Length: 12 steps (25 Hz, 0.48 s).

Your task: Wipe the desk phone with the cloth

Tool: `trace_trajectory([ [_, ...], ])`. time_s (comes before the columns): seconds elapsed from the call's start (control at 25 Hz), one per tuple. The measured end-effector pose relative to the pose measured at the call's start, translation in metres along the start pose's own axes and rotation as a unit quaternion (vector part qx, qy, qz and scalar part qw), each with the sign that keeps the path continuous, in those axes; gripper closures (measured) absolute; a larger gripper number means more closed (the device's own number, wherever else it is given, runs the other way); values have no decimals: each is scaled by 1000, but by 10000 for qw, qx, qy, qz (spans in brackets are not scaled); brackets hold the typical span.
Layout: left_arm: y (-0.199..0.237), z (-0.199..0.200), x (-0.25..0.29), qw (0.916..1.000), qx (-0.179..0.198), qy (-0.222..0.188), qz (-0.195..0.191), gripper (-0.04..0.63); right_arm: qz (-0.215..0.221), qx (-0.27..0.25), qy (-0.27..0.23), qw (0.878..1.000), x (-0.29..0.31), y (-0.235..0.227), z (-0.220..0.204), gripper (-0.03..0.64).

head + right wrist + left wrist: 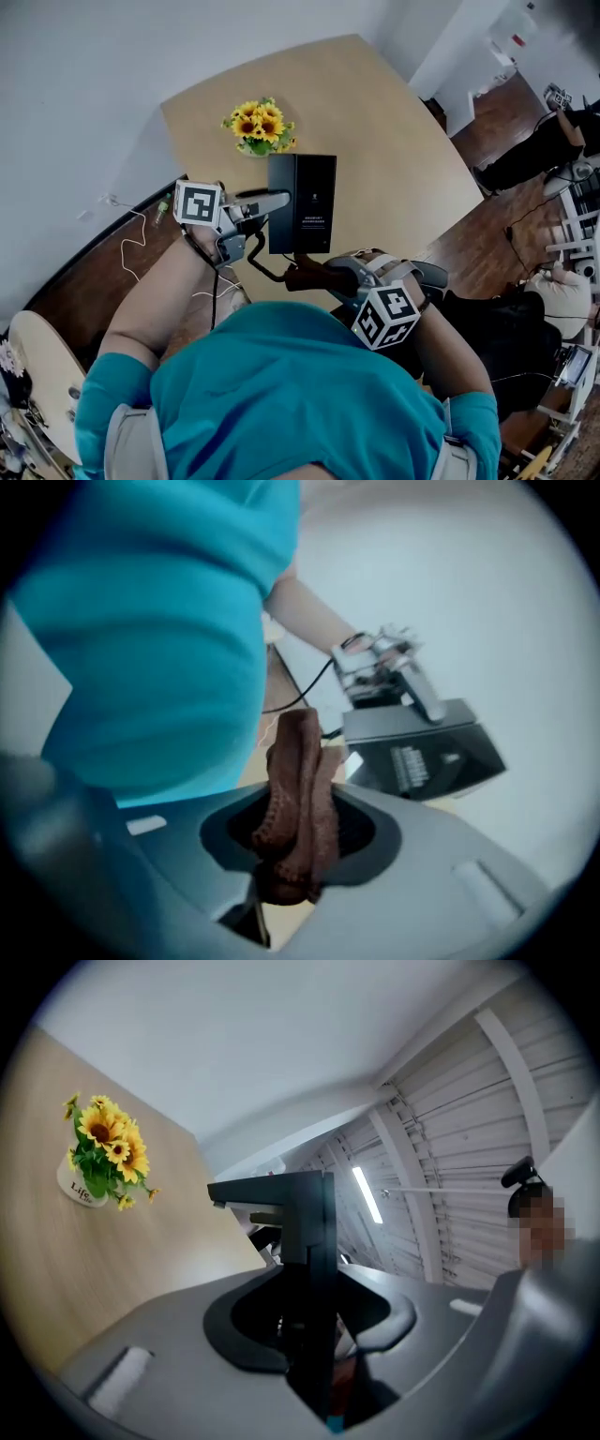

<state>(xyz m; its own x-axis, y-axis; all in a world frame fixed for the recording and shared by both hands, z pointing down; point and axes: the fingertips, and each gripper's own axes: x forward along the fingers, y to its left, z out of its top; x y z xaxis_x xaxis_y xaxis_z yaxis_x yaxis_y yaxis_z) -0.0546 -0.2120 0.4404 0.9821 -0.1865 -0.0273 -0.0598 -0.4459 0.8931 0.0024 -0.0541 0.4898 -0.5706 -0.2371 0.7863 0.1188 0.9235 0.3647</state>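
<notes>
- Wood table (394,122): fills mid head view, phone sits near ctr.
- Black desk phone (309,202): ctr of table, flowers at its 11 o'clock. Looks tipped up. Can't tell if the base is off the top.
- At phone's 9 o'clock: left gripper (281,201), jaws part-way in, clamped on the phone's thin side edge, bracing it.
- At phone's 6 o'clock: right gripper (326,274), close to the person's chest, jaws pinched on the cloth.
- Brown cloth (302,275): bunched wad betw the right jaws, near the phone's bottom edge but apart. No contact seen.
- Small sunflower pot (258,127): 12 o'clock end of table, not involved.
- Status (my read): prep done, i.e. cloth in grip and phone braced. No wiping contact visible now. Left to do: bring cloth onto phone face, wipe face + edges, let go of the phone.
</notes>
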Motion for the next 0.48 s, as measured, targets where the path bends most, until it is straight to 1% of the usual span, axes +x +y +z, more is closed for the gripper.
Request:
trace_trajectory([
  [0.08,0,-2,0,10000,3,75,10,430,-721,278,-469,9959,-39,-54,17,502],
  [0.12,0,-3,0,9999,2,103,-11,430,-1137,356,-563,9913,-57,-84,21,502],
  [0.2,1,-5,0,9999,4,164,-54,430,-1862,355,-446,9809,-80,-140,21,502],
  [0.24,2,-6,1,9998,10,208,-66,430,-2073,266,-264,9776,-81,-161,19,502],
  [0.28,3,-7,2,9996,29,262,-63,430,-2157,132,-36,9764,-76,-175,15,502],
  [0.32,3,-8,2,9995,70,320,-48,430,-2119,-20,209,9771,-65,-182,11,502],
  [0.36,4,-8,3,9992,143,375,-21,430,-1984,-174,452,9789,-51,-181,7,502],
  [0.44,6,-9,4,9983,347,458,96,430,-1628,-449,820,9822,-27,-163,0,502],
  [0.48,7,-11,5,9981,358,475,165,430,-1492,-538,907,9832,-19,-149,-2,502],
])
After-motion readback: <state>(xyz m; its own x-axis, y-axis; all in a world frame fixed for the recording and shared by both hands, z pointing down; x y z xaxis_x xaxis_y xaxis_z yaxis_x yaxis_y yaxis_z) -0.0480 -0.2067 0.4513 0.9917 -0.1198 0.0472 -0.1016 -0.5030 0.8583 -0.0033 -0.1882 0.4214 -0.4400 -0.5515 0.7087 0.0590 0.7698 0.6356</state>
